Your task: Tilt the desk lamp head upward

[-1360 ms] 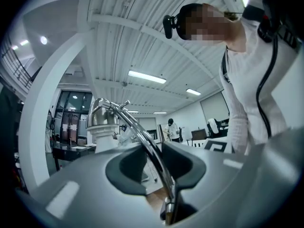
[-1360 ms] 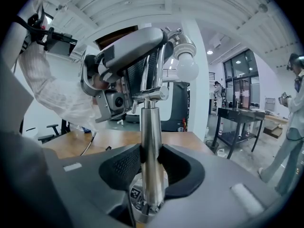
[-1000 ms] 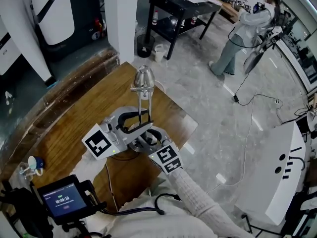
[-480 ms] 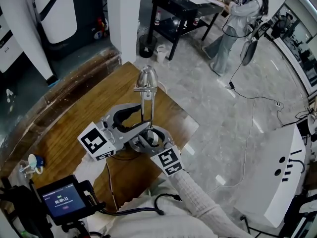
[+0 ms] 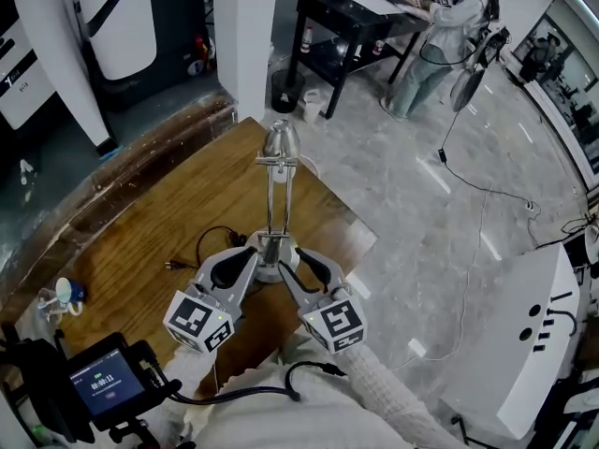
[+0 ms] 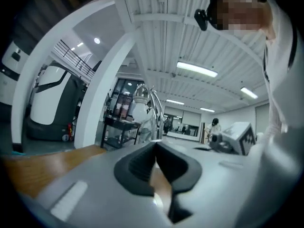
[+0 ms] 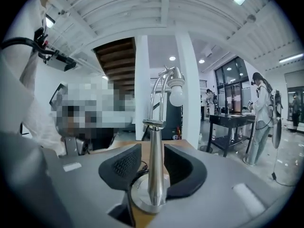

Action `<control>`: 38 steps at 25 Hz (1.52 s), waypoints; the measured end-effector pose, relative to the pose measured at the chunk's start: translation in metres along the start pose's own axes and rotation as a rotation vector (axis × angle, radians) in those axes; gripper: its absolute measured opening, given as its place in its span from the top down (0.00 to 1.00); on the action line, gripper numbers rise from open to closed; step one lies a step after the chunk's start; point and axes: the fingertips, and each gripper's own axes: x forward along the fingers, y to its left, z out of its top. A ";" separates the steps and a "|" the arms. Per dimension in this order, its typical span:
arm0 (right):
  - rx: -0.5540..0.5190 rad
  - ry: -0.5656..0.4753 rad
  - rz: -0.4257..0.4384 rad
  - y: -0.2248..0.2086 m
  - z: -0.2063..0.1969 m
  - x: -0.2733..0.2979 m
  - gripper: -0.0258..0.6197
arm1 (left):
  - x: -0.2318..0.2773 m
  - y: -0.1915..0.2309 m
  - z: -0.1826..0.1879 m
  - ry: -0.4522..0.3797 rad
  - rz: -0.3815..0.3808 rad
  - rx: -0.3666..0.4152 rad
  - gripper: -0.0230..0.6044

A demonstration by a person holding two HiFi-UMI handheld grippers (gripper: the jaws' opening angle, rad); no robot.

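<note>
A chrome desk lamp stands upright on the wooden table point(image 5: 140, 241). Its round base point(image 5: 271, 267) is near me, its stem point(image 5: 274, 204) rises to the head point(image 5: 279, 140) at the far end. My left gripper point(image 5: 251, 253) sits just left of the base; its jaws are closing, meet at the tips and hold nothing point(image 6: 156, 145). The lamp point(image 6: 142, 103) shows beyond them. My right gripper point(image 5: 298, 253) sits just right of the base. Its jaws are closing, and the stem point(image 7: 156, 170) stands between the pads point(image 7: 128, 167) with a gap. The bulb point(image 7: 176, 96) shows above.
A black cable point(image 5: 211, 241) lies on the table left of the base. A timer screen point(image 5: 105, 383) is at the near left, a small blue-capped item point(image 5: 64, 297) at the left edge. The table's right edge point(image 5: 360, 237) drops to the floor. A person point(image 5: 440, 26) stands far back.
Both grippers have come down and apart from the stem to either side of the base. The left jaws went from open to shut. The lamp stands as before.
</note>
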 end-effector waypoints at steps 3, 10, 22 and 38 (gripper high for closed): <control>0.034 0.007 -0.029 0.005 0.002 -0.016 0.81 | -0.004 -0.016 -0.031 0.108 0.067 -0.010 0.95; 0.153 0.028 -0.087 0.010 -0.012 -0.026 0.96 | -0.005 -0.035 -0.078 0.289 0.165 -0.139 0.95; 0.187 0.124 -0.005 0.026 -0.025 -0.036 0.96 | -0.013 -0.046 -0.091 0.301 0.238 -0.219 0.95; 0.164 0.137 -0.009 0.025 -0.028 -0.035 0.96 | -0.011 -0.044 -0.090 0.292 0.224 -0.201 0.95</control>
